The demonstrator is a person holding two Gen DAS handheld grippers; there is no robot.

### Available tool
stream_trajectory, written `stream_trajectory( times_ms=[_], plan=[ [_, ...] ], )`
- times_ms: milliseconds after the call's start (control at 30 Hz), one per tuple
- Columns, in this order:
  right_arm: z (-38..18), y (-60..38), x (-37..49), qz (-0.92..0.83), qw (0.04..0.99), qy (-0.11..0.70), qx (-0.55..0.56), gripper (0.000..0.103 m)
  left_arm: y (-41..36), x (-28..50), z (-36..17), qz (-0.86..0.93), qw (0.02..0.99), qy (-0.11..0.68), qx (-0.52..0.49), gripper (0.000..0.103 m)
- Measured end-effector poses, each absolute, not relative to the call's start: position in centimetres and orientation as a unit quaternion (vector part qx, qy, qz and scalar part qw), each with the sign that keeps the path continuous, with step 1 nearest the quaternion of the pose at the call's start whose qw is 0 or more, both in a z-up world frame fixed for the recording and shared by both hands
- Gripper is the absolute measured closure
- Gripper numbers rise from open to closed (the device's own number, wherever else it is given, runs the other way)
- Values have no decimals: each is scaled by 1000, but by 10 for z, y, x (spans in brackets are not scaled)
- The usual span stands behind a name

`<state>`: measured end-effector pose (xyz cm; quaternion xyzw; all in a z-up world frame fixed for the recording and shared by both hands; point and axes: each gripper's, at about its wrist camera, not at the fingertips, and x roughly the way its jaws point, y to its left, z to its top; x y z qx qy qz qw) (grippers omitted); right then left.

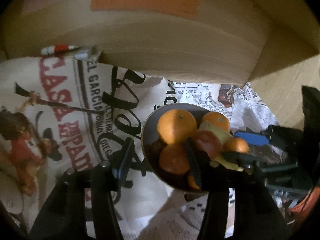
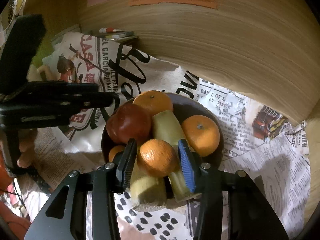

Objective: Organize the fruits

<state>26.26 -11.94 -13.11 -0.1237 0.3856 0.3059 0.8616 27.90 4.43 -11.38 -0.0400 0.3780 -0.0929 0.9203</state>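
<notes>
A dark bowl [image 2: 200, 104] holds a red apple [image 2: 129, 124], several oranges [image 2: 153, 102] and pale yellow-green stalk pieces [image 2: 167, 126]. My right gripper [image 2: 158, 160] is over the bowl's near side. A small orange [image 2: 158, 158] rests on the stalks between its pads, and a thin sliver shows at the black pad. My left gripper [image 1: 158, 158] is open over the bowl's left rim [image 1: 146, 124], its right finger lying across an orange [image 1: 174, 160] without gripping it. From the left wrist, the right gripper [image 1: 232, 145] is at the bowl's right side. The left gripper [image 2: 112, 100] reaches in from the left.
A wooden panel [image 2: 220, 50] curves close behind the bowl, with orange and pink notes stuck on it. A printed cloth bag [image 1: 60, 110] lies left of the bowl, with newsprint paper [image 2: 270, 160] on the right. A red-and-white pen [image 1: 58, 49] lies by the panel. A hand [image 2: 26, 152] holds the left gripper.
</notes>
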Motion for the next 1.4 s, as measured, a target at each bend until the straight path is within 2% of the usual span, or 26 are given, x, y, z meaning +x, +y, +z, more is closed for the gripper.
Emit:
stream_trajectory(
  times_ms=[200, 467, 700, 767, 833, 1033, 1400],
  plan=[
    [-120, -133, 254, 303, 873, 367, -104, 53, 35, 244, -117, -101, 919, 381, -21, 46],
    [-109, -159, 234, 289, 888, 350, -81, 42, 4, 225, -154, -127, 895, 429, -2, 46],
    [-111, -175, 223, 283, 891, 348, -66, 42, -20, 238, -181, -131, 880, 456, 26, 46],
    [-111, -180, 223, 284, 891, 349, -59, 42, -24, 241, -183, -137, 876, 461, 23, 51],
    [-112, -184, 223, 285, 890, 351, -53, 42, -30, 243, -188, -141, 870, 471, 30, 63],
    [-119, -195, 231, 289, 885, 363, -24, 42, -34, 247, -190, -116, 877, 464, 46, 79],
    [-119, -198, 230, 296, 884, 361, -16, 42, -14, 224, -175, -106, 882, 456, 46, 79]
  ],
)
